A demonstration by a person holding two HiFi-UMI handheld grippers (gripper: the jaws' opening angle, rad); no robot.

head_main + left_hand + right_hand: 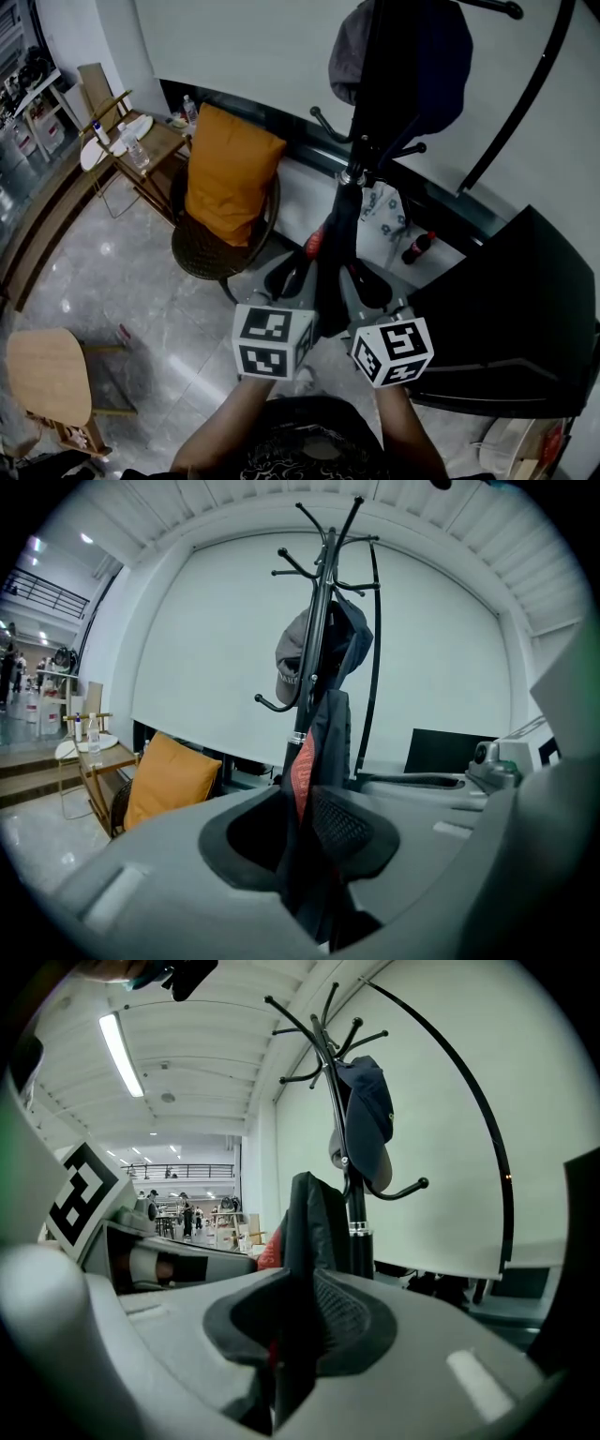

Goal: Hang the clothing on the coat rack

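Note:
A black coat rack (359, 150) stands just ahead of me, a dark cap (412, 56) hanging on one of its hooks. A black garment with a red inner patch (333, 267) hangs in front of the pole, held up by both grippers. My left gripper (305, 832) is shut on the garment's fabric (326, 733), and the rack (319, 602) and cap (298, 658) rise behind it. My right gripper (289, 1330) is shut on the same garment (314, 1222), close to the rack's pole (354, 1213). The two marker cubes sit side by side low in the head view.
A wicker chair with an orange cushion (230, 173) stands left of the rack. A black monitor (520, 300) fills the right side. A cola bottle (418, 247) lies by the wall. A wooden stool (45, 373) and a side table with bottles (141, 141) are at the left.

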